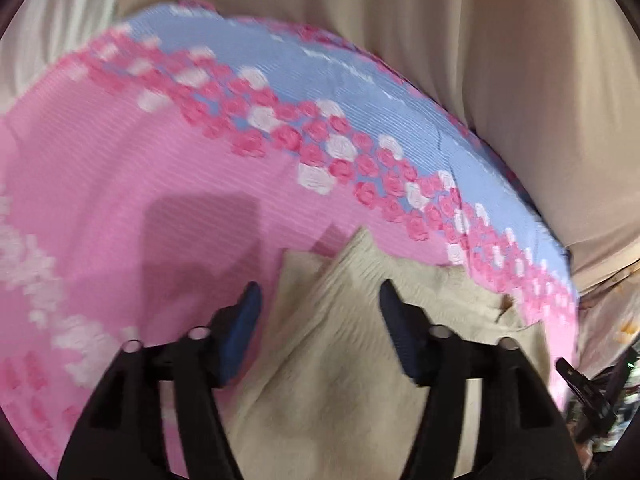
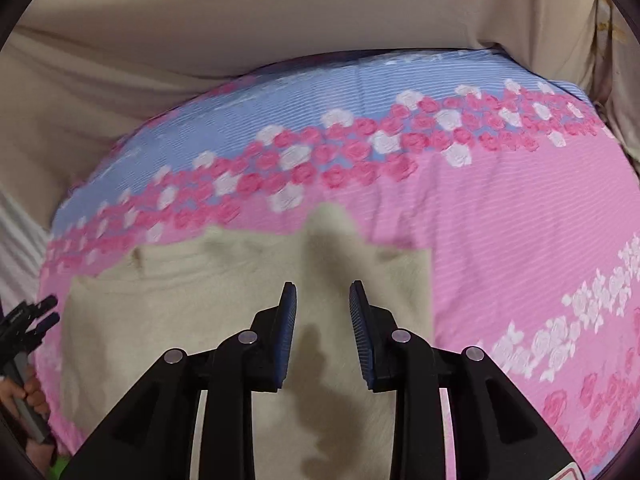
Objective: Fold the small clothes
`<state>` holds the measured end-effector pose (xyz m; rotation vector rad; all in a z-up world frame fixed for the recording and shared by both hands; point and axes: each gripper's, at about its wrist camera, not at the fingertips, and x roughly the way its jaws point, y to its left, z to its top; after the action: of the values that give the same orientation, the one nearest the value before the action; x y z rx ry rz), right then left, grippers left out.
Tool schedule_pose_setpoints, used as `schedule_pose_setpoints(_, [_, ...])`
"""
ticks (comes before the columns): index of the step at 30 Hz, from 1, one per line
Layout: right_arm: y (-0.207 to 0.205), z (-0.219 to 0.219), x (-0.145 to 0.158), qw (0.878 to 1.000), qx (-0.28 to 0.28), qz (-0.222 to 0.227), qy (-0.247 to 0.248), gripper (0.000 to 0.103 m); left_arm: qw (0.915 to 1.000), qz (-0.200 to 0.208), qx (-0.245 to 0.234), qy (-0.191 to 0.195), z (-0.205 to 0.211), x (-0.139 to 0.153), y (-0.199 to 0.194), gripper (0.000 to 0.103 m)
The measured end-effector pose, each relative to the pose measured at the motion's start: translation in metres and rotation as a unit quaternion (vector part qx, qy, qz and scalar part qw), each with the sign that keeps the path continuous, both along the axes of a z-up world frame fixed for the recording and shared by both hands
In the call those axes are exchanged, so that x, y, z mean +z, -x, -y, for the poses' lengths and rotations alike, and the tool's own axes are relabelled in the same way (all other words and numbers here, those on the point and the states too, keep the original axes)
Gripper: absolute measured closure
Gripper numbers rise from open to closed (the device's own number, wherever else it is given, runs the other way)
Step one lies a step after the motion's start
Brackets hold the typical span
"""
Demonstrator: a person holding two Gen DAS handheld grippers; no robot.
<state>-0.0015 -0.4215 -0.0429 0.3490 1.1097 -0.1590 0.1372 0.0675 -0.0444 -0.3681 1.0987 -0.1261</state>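
The beige garment (image 2: 208, 304) lies flat on the pink and blue flowered sheet (image 2: 500, 232), and nothing stands on either. To the garment's right the pink sheet runs bare and open. Beyond its far edge the sheet stays bare up to the hanging beige curtain (image 2: 280, 20), which closes that side. At the garment's left, the other gripper (image 2: 34, 316) occupies the edge.

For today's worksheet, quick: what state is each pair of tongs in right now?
Left tongs: open above the beige knitted garment, holding nothing.
Right tongs: open, holding nothing.
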Motion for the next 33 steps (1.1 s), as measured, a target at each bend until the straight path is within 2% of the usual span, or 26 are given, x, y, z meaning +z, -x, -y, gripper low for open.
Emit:
schedule_pose_setpoints(2, [0.0, -0.004, -0.038, 0.998, 0.007, -0.066, 0.018, 0.077, 1.0, 0.0, -0.001, -0.008, 0.002, 0.001, 0.013, 0.042])
schedule_pose_setpoints(3, [0.005, -0.002, -0.038, 0.998, -0.002, -0.054, 0.012, 0.078, 0.9999, -0.005, -0.001, -0.011, 0.002, 0.0, 0.018, 0.042])
schedule_pose_setpoints(5, [0.013, 0.0, -0.014, 0.999, -0.018, -0.026, 0.012, 0.078, 0.9995, -0.017, -0.004, -0.027, 0.006, -0.003, 0.029, 0.042])
schedule_pose_setpoints(7, [0.022, -0.002, 0.004, 1.0, -0.012, 0.002, 0.012, 0.069, 0.999, -0.023, -0.01, -0.037, 0.008, -0.006, 0.04, 0.036])
schedule_pose_setpoints(8, [0.024, -0.003, 0.0, 1.0, -0.004, -0.007, 0.016, 0.053, 0.9987, -0.027, -0.011, -0.04, 0.008, -0.008, 0.046, 0.035])
schedule_pose_setpoints(9, [0.025, -0.005, -0.012, 0.999, 0.004, -0.03, 0.03, 0.048, 0.9986, -0.032, -0.011, -0.041, 0.008, -0.012, 0.05, 0.035])
schedule_pose_setpoints(11, [0.029, 0.0, -0.037, 0.996, -0.008, -0.084, 0.041, 0.055, 0.9983, -0.043, -0.007, -0.039, 0.007, -0.018, 0.058, 0.035])
schedule_pose_setpoints(14, [0.048, -0.004, -0.02, 0.999, -0.033, -0.039, 0.01, 0.053, 0.9973, -0.063, 0.002, -0.037, 0.003, -0.026, 0.067, 0.035])
schedule_pose_setpoints(17, [0.05, -0.024, -0.004, 1.0, -0.017, -0.011, -0.005, 0.053, 0.997, -0.065, 0.007, -0.042, -0.001, -0.029, 0.072, 0.035])
schedule_pose_setpoints(21, [0.04, -0.063, 0.004, 1.0, 0.026, -0.006, -0.006, 0.053, 0.9961, -0.077, 0.01, -0.041, -0.003, -0.035, 0.074, 0.034])
schedule_pose_setpoints(24, [0.029, -0.091, 0.005, 0.998, 0.055, -0.009, -0.015, 0.053, 0.9951, -0.088, 0.006, -0.045, -0.001, -0.042, 0.076, 0.027])
schedule_pose_setpoints(25, [0.023, -0.098, 0.005, 0.998, 0.065, -0.011, -0.024, 0.053, 0.9946, -0.095, 0.006, -0.04, -0.001, -0.047, 0.076, 0.024])
schedule_pose_setpoints(27, [0.012, -0.116, 0.005, 0.996, 0.083, -0.015, -0.029, 0.053, 0.9925, -0.122, 0.014, -0.003, -0.004, -0.059, 0.078, 0.023])
schedule_pose_setpoints(29, [-0.002, -0.133, 0.004, 0.994, 0.105, -0.016, -0.018, 0.052, 0.9935, -0.11, 0.024, 0.019, -0.008, -0.062, 0.083, 0.023])
schedule_pose_setpoints(30, [-0.007, -0.138, 0.002, 0.994, 0.111, -0.018, -0.015, 0.051, 0.9937, -0.109, 0.018, 0.017, -0.008, -0.062, 0.083, 0.025])
schedule_pose_setpoints(31, [-0.015, -0.145, -0.003, 0.993, 0.117, -0.024, -0.013, 0.05, 0.9941, -0.106, 0.014, 0.017, -0.007, -0.061, 0.084, 0.046])
schedule_pose_setpoints(33, [-0.024, -0.154, -0.015, 0.992, 0.124, -0.039, -0.005, 0.049, 0.9911, -0.111, 0.002, 0.074, -0.012, -0.063, 0.082, 0.079])
